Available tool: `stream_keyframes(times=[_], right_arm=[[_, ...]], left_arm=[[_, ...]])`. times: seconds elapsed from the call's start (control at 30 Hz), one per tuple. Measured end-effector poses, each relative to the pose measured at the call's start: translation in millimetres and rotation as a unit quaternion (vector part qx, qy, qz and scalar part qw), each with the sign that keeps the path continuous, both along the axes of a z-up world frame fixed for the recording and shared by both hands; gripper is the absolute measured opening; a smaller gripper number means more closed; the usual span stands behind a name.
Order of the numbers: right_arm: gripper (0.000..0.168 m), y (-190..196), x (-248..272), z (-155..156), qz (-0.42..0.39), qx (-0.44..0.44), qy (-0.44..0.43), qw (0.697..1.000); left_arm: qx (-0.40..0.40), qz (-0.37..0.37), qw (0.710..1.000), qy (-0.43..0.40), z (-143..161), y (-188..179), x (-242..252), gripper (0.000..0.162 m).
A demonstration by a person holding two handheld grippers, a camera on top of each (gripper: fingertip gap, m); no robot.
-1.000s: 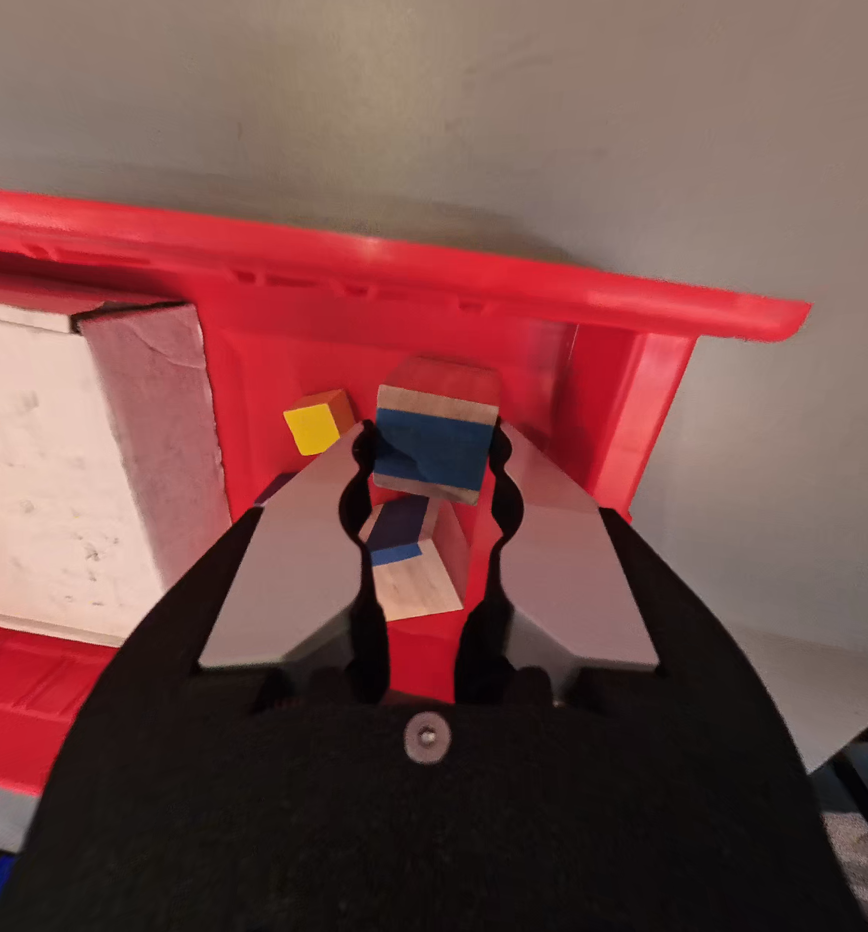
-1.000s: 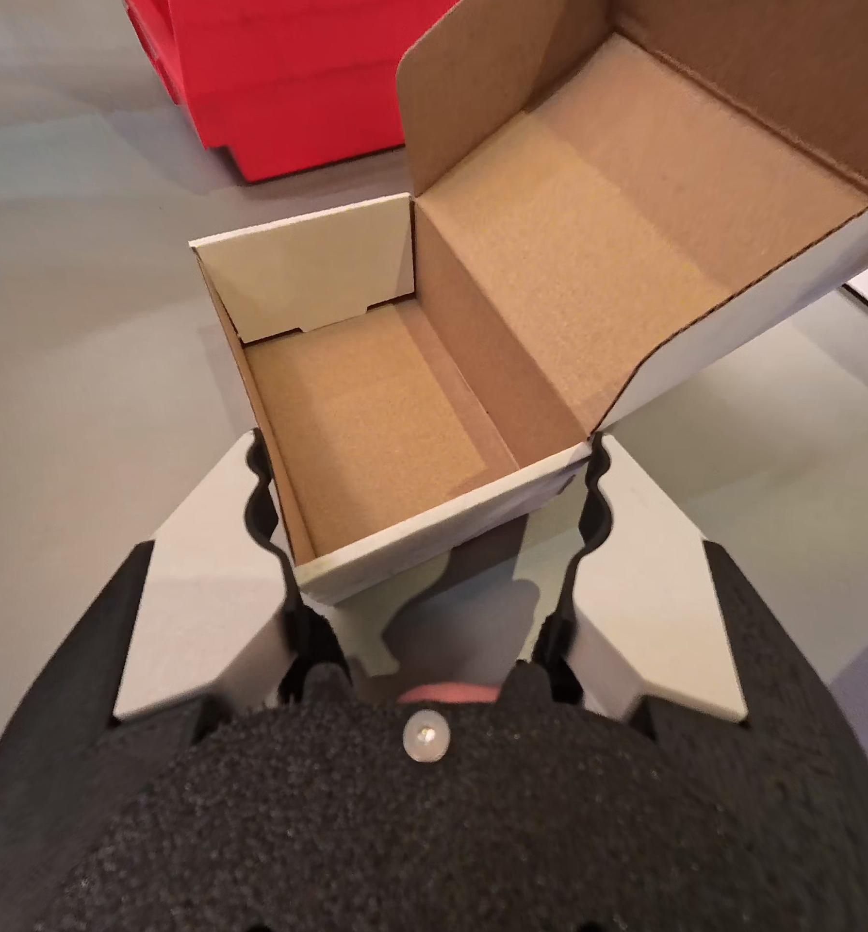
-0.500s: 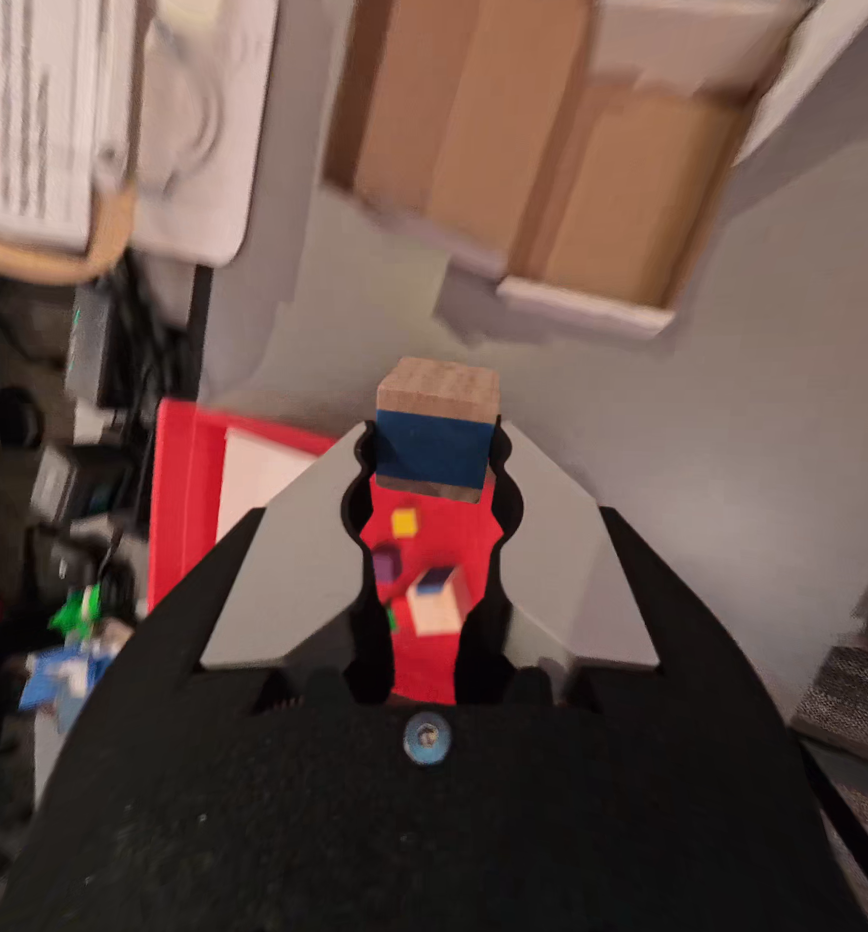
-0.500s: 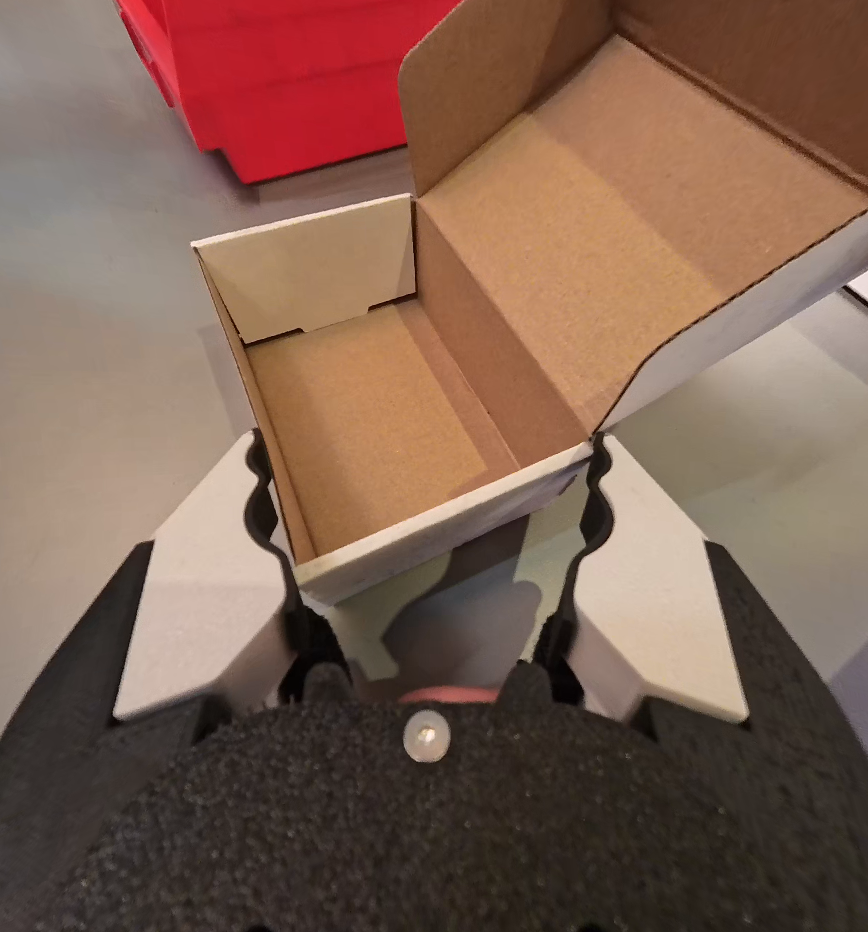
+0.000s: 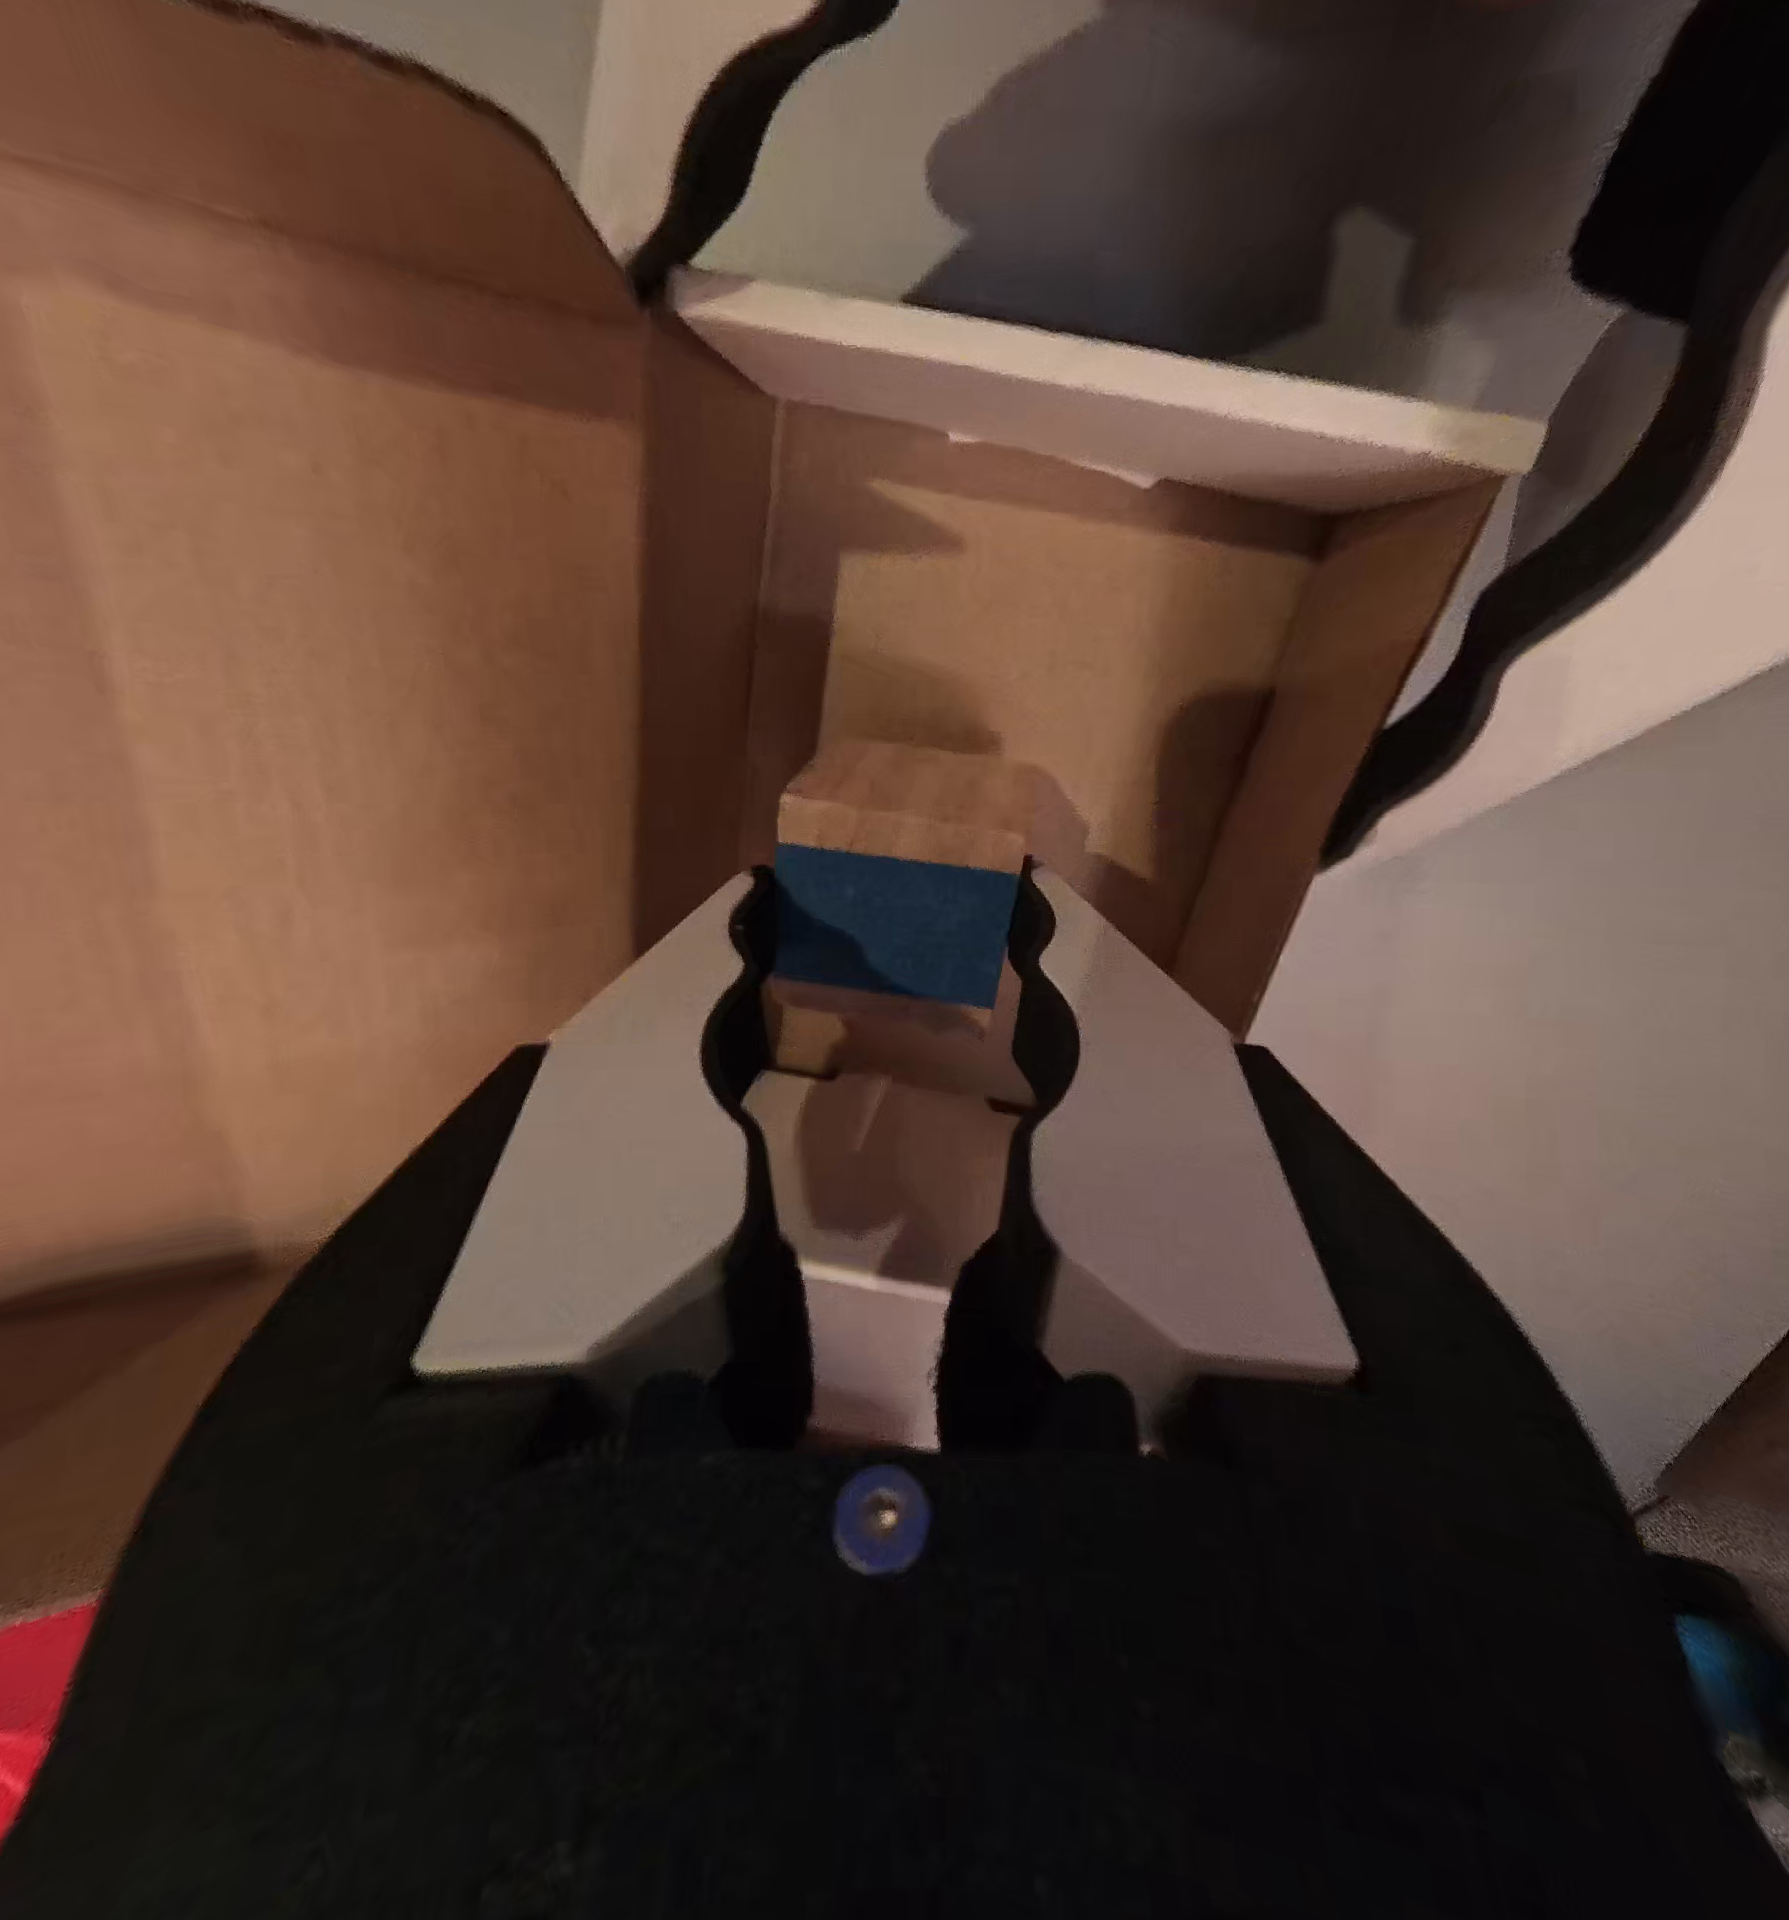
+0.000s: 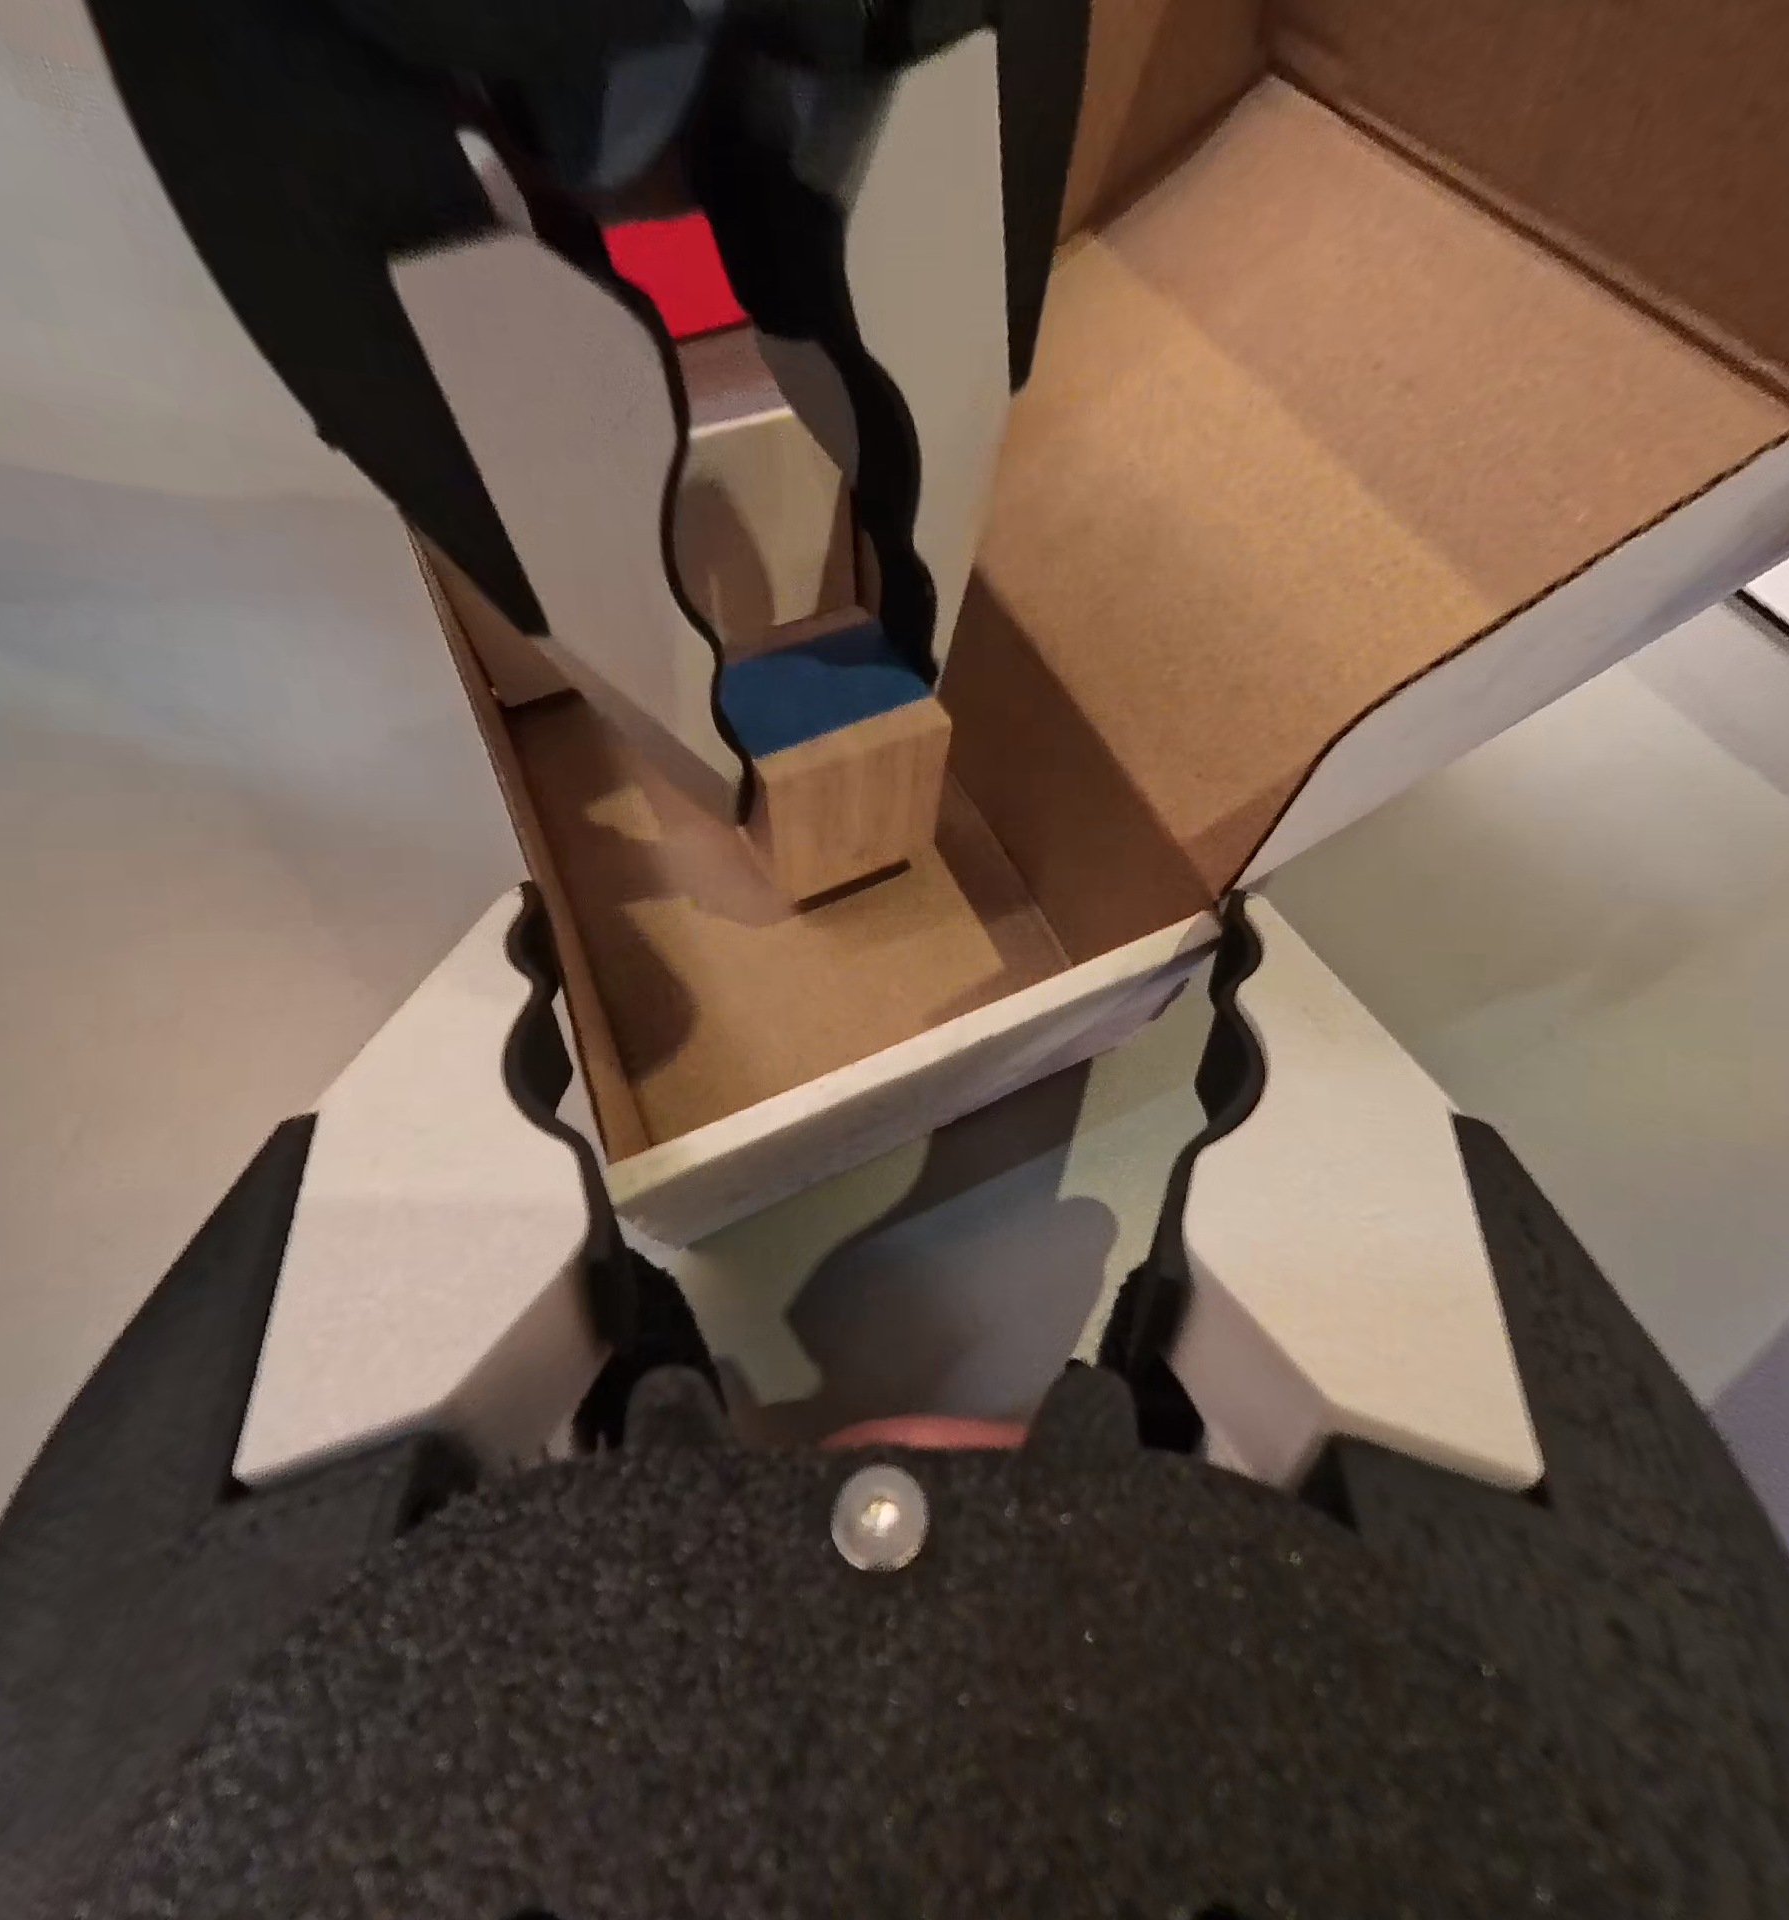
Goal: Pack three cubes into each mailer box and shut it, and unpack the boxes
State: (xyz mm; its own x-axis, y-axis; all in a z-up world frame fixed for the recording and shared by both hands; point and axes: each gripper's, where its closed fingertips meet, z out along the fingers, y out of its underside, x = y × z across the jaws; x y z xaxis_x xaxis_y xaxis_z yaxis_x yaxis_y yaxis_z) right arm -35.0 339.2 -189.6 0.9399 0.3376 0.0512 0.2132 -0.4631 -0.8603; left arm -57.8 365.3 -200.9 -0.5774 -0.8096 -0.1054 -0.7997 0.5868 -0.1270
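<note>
Two grippers meet at one open mailer box [image 6: 848, 1081], which serves as the landmark. To the left of the box lies bare grey table [image 6: 142, 779]. Over the box's far end, the left gripper [image 6: 828, 707] reaches down into the tray, its jaws closed narrow on a wooden cube [image 6: 848, 800] with a blue face; the cube hangs just above the brown cardboard floor, a thin dark gap showing under it, near the hinge-side wall. Seen from the left wrist, the same left gripper [image 5: 890, 935] pinches that cube [image 5: 890, 914] by its sides above the tray floor. At the box's near end, the right gripper [image 6: 879, 997] stands with its jaws wide, one finger on either side of the white front wall, clamping the corners. To the right of the tray the lid [image 6: 1389, 436] leans back open. Behind the box a strip of red bin [image 6: 666, 270] shows between the left gripper's fingers.
</note>
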Motion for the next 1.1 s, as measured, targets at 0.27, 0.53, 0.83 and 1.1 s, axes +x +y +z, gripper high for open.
stream_keyframes(times=[0.27, 0.53, 0.83, 1.1], right_arm=[[0.125, 0, 0, 0, 0.0, -0.001, -0.001, 1.0], [0.125, 0, 0, 0, -0.001, -0.001, 0.0, 1.0], [0.125, 1, 0, -1, -0.003, -0.003, -0.001, 1.0], [0.125, 0, 0, -1, -0.004, -0.007, -0.005, 1.0]], left_arm=[[0.028, -0.035, 0.999, -0.001, -10, -1, 3, 0.043], [-0.037, -0.019, 0.994, -0.103, 36, -9, 6, 0.065], [-0.053, 0.08, 0.983, -0.159, 124, 116, -87, 0.062], [0.016, 0.115, 0.992, -0.043, 31, 209, -144, 0.052]])
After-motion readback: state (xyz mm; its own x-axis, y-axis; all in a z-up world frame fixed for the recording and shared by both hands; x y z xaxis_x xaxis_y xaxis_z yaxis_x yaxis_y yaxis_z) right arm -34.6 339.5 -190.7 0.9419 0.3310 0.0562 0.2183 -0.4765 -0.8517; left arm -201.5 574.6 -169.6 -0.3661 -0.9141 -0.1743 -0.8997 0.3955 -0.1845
